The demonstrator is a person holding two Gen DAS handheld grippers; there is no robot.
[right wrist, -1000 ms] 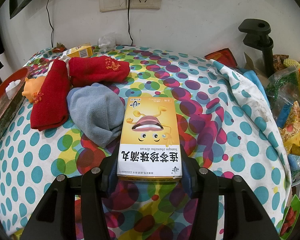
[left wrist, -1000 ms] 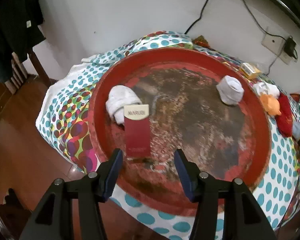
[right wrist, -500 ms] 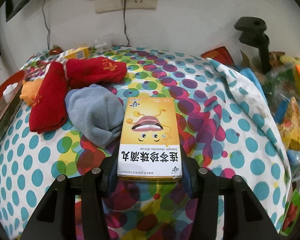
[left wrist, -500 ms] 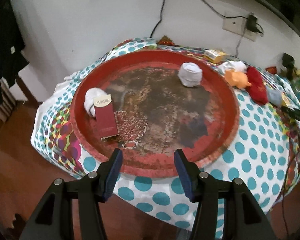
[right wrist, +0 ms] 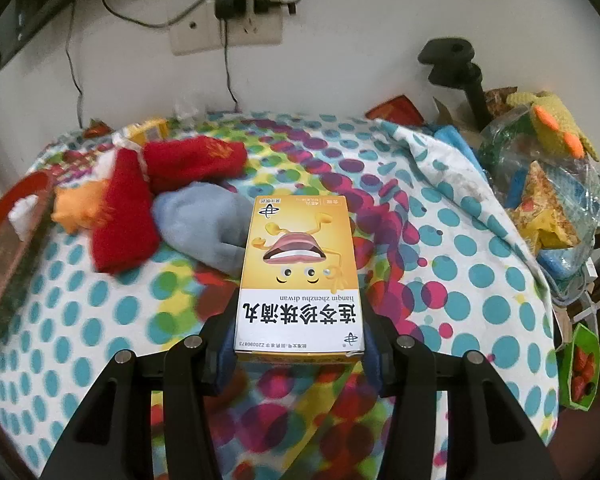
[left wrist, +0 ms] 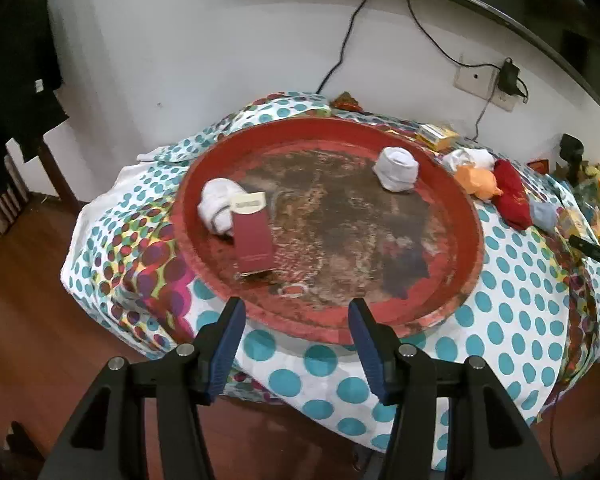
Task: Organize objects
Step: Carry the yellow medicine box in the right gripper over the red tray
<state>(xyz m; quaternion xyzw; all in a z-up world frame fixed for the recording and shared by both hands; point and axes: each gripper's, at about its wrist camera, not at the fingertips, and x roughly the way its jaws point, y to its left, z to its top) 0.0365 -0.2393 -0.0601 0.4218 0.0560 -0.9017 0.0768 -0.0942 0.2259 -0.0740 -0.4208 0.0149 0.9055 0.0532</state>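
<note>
A round red tray (left wrist: 470, 236) lies on the polka-dot cloth (left wrist: 512, 320). In it are a dark red box (left wrist: 253, 237), a white rolled sock (left wrist: 216, 204) beside the box, and a second white roll (left wrist: 397, 163) at the far right. My left gripper (left wrist: 296, 316) hangs open and empty over the tray's near rim. In the right wrist view my right gripper (right wrist: 298, 320) is shut on a yellow medicine box (right wrist: 300, 268), lifted above the cloth. Beyond it lie a grey sock (right wrist: 204, 228), red socks (right wrist: 124, 220) and an orange toy (right wrist: 76, 208).
A small yellow box (left wrist: 436, 136) sits by the wall behind the tray. Cables and a wall socket (right wrist: 228, 24) are on the wall. A black clamp stand (right wrist: 456, 68) and bags of toys (right wrist: 548, 184) crowd the table's right edge. Wooden floor (left wrist: 28, 320) lies to the left.
The left gripper has pulled back from the tray, which now looks smaller and farther off. The right gripper has lifted slightly with the yellow box, and the socks look blurred.
</note>
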